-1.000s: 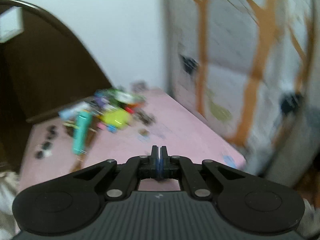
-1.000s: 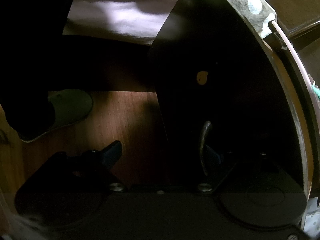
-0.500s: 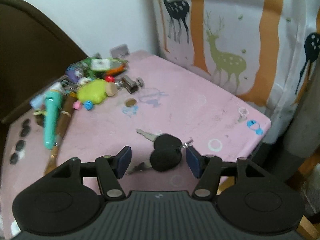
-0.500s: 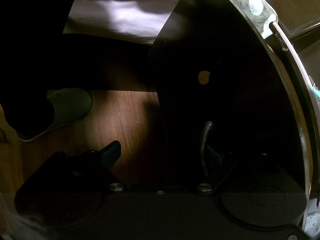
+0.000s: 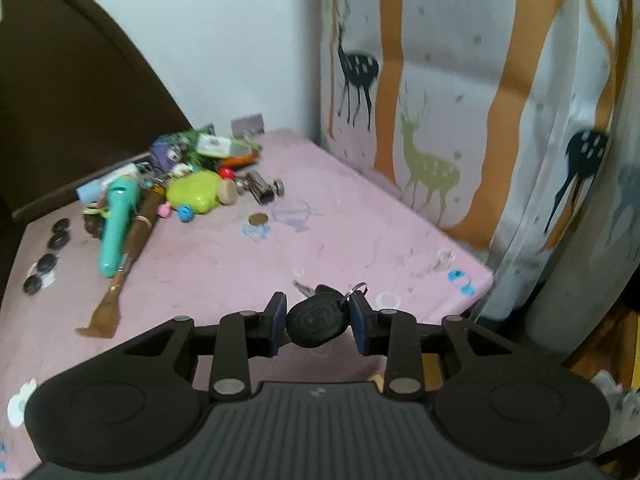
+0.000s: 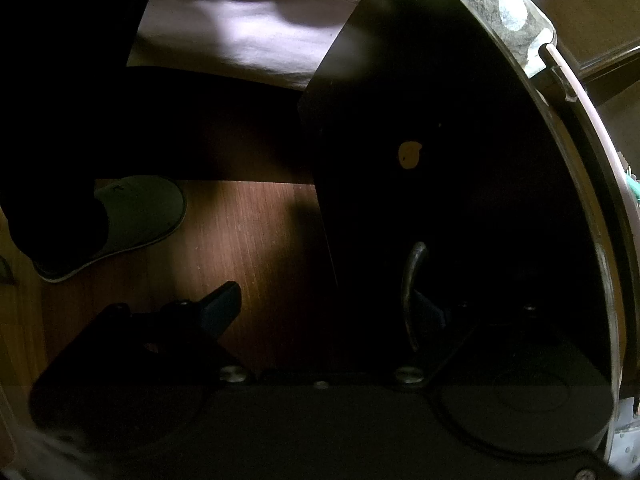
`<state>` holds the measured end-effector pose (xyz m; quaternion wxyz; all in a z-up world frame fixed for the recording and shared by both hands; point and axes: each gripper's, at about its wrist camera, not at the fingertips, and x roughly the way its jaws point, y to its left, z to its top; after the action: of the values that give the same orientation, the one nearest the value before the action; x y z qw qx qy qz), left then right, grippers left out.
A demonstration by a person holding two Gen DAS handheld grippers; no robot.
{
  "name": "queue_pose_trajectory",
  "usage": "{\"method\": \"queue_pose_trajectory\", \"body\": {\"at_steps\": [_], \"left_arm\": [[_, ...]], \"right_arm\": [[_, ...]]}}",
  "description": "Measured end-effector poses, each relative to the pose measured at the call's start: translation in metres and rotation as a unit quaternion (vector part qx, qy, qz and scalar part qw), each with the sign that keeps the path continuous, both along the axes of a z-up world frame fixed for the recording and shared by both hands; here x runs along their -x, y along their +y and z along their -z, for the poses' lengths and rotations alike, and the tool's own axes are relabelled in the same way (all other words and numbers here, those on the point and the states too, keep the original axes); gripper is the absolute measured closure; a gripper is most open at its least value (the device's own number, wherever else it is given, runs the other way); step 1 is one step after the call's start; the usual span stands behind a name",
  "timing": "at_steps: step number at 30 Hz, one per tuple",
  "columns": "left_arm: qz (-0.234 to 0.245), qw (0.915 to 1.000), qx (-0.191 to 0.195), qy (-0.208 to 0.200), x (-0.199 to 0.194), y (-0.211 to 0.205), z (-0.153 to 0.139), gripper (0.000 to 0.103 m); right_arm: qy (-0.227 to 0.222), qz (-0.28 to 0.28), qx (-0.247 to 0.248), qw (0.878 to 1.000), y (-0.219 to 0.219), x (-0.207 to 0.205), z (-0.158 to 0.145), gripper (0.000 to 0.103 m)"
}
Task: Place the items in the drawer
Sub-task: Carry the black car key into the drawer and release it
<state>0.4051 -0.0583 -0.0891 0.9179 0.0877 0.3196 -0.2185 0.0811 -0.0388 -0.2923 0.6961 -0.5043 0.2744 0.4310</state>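
Your left gripper [image 5: 318,322] hangs low over the near edge of the pink table [image 5: 360,220], its jaws closing with the black key fob [image 5: 317,321] between the blue pads; the left pad sits right against the fob and the right pad is at its edge by the key ring, though you cannot tell whether they press on it. A metal key [image 5: 303,289] pokes out behind the fob at about 11 o'clock. Far off at 10 o'clock lies the clutter: a teal flashlight [image 5: 118,222], a lime-green case [image 5: 194,192], a wooden-handled brush [image 5: 124,268] and a coin [image 5: 258,220] nearer the middle. A deer-print curtain [image 5: 460,100] hangs at 2 o'clock. Your right gripper [image 6: 320,312] has its fingers spread wide apart, the right one behind the curved metal handle [image 6: 410,292] of the dark drawer front [image 6: 440,160]; nothing is clamped. A slippered foot [image 6: 132,216] stands on the wood floor at 10 o'clock.
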Motion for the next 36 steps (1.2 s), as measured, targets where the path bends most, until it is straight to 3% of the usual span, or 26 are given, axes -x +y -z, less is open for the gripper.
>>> {"method": "queue_pose_trajectory", "body": {"at_steps": [8,15,23,30,36], "left_arm": [[-0.016,0.9990,0.035,-0.023,0.039,0.021,-0.030,0.071],[-0.010,0.9992,0.039,-0.004,0.078,0.027,-0.029,0.071],[-0.011,0.9972,0.009,0.074,0.094,0.032,0.023,0.071],[0.007,0.9891,-0.038,0.142,0.092,0.019,0.086,0.071],[0.006,0.9818,-0.055,0.182,0.076,0.010,0.116,0.071]], "right_arm": [[0.000,0.000,0.000,1.000,0.001,0.000,0.000,0.012],[0.000,0.001,0.000,1.000,0.001,0.000,0.000,0.012],[-0.001,0.002,0.001,1.000,0.002,0.000,0.001,0.012],[-0.002,0.001,0.001,1.000,0.002,0.001,0.001,0.011],[-0.002,0.000,0.002,1.000,0.003,0.001,0.002,0.010]]}}
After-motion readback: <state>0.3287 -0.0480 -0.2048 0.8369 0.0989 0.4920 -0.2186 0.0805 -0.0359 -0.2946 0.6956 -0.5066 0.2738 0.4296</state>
